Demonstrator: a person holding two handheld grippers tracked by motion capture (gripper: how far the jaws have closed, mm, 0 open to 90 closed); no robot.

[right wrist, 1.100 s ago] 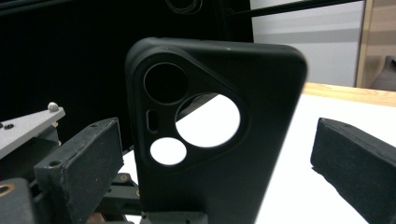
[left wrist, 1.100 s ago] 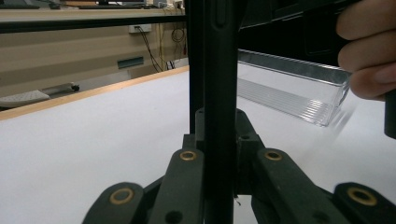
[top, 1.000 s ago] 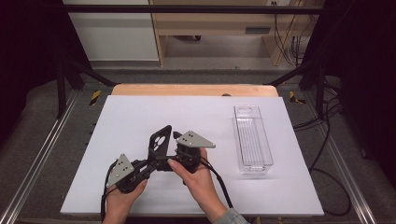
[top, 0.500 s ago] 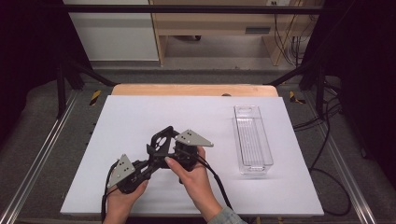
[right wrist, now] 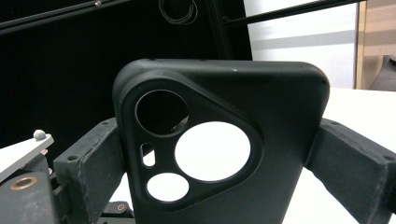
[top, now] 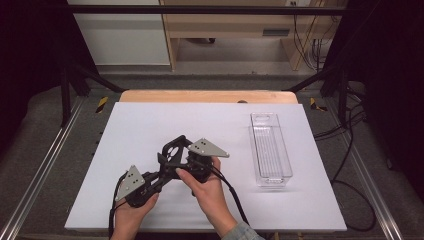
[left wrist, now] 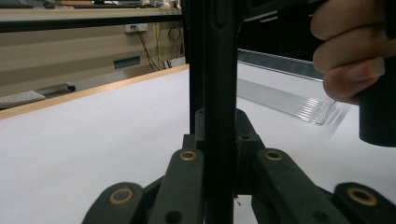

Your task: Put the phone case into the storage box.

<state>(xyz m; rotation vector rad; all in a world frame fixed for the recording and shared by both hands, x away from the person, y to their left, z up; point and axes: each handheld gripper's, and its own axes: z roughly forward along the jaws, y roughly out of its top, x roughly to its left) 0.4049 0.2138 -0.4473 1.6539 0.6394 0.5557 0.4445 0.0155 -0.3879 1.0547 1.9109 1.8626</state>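
Observation:
A black phone case (top: pixel 173 147) with round camera cut-outs is held above the white table between both grippers. My left gripper (top: pixel 161 167) is shut on its lower edge; in the left gripper view the case (left wrist: pixel 217 70) rises edge-on between the jaws. My right gripper (top: pixel 184 159) comes from the right. In the right gripper view its jaws flank the case (right wrist: pixel 280 116) and the pads (right wrist: pixel 93 158) touch both long sides. These jaws have just been closing onto the case.
A clear plastic tray (top: pixel 270 150) lies on the right side of the white table top (top: pixel 140 120), also seen as the tray (left wrist: pixel 285 98) behind the right hand (left wrist: pixel 355 46). Cables trail from both grippers toward the near edge.
The phone case has tipped from a steep, face-on stand to a flatter tilt. The right gripper's jaws have narrowed onto it. Both hands kept their place.

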